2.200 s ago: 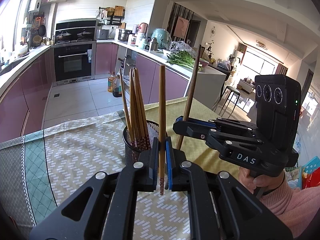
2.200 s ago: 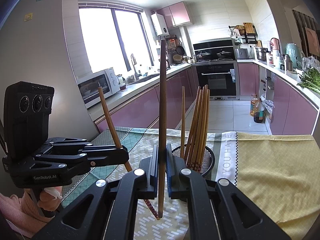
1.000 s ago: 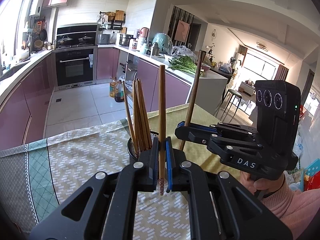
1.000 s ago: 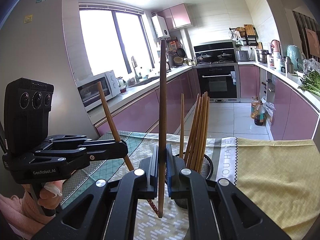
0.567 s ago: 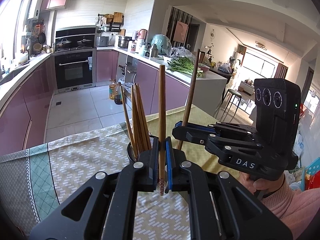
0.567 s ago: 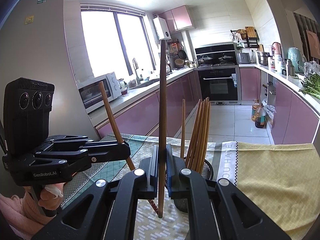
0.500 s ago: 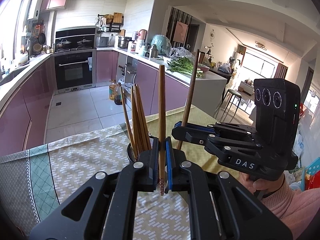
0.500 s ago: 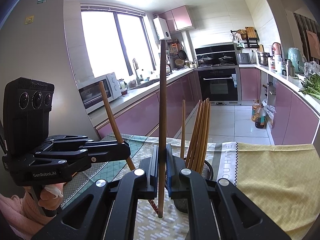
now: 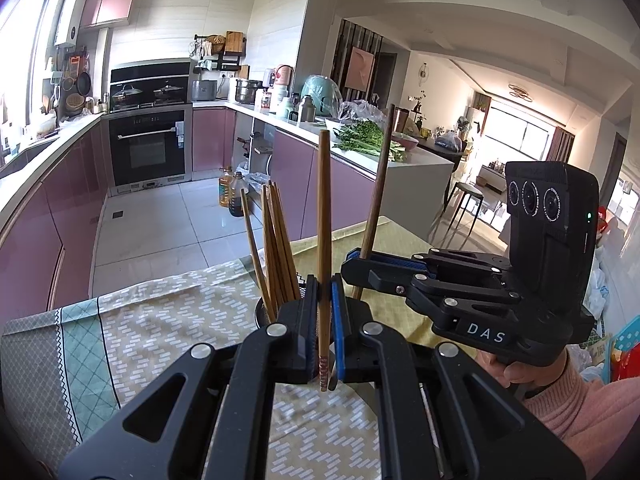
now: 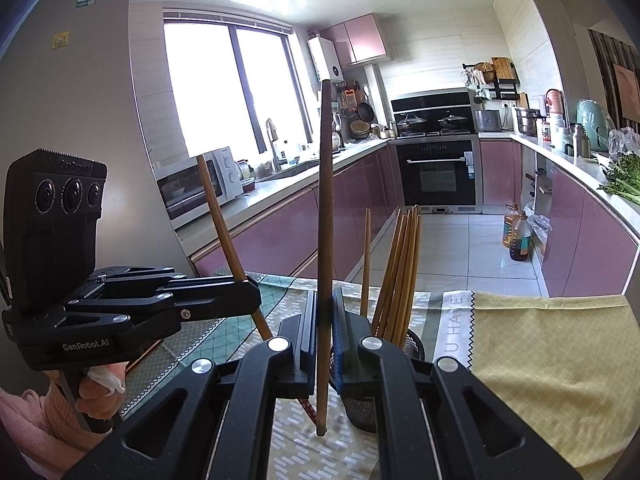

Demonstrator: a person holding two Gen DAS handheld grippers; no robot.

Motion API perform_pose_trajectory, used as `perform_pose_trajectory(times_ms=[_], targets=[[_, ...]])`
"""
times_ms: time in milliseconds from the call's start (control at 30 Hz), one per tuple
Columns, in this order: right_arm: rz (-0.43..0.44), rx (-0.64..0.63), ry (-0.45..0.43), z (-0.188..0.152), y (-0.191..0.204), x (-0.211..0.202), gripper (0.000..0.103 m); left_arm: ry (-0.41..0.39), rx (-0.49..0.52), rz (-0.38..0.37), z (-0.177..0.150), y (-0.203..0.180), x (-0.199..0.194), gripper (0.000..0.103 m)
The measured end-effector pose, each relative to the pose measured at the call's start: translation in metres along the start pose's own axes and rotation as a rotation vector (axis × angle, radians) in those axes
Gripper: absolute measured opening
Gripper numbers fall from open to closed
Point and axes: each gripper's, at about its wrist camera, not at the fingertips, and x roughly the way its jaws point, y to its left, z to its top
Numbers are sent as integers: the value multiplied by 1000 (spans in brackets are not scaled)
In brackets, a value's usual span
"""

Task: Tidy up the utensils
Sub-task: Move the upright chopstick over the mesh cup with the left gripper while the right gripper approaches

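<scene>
My left gripper (image 9: 324, 312) is shut on a light wooden chopstick (image 9: 323, 220) that stands upright, its patterned end below the pads. My right gripper (image 10: 324, 316) is shut on a darker chopstick (image 10: 325, 200), also upright. Each gripper shows in the other's view: the right gripper (image 9: 354, 270) grips its tilted dark chopstick (image 9: 378, 184), and the left gripper (image 10: 250, 288) grips its own chopstick (image 10: 220, 216). A black mesh holder (image 10: 412, 344) stands just beyond both grippers with several chopsticks (image 10: 400, 272) in it. In the left wrist view the holder (image 9: 262, 314) is mostly hidden behind the fingers.
A table carries a patterned green cloth (image 9: 160, 320) and a yellow cloth (image 10: 540, 360). Beyond the table edge lie the tiled kitchen floor, pink cabinets, an oven (image 10: 438, 176) and oil bottles (image 10: 518, 236). A person's hands in pink sleeves (image 9: 580, 400) hold the grippers.
The left gripper has drifted slightly, so the holder now sits a little lower behind its fingers. Both grips on the chopsticks are unchanged, and the right gripper has kept still.
</scene>
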Motion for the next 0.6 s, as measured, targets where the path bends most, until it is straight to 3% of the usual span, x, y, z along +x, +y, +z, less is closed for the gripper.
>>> perform_pose_trajectory(times_ms=[600], targets=[[-5, -8, -17, 13, -4, 1, 6, -20, 2, 11, 10, 0, 0, 8]])
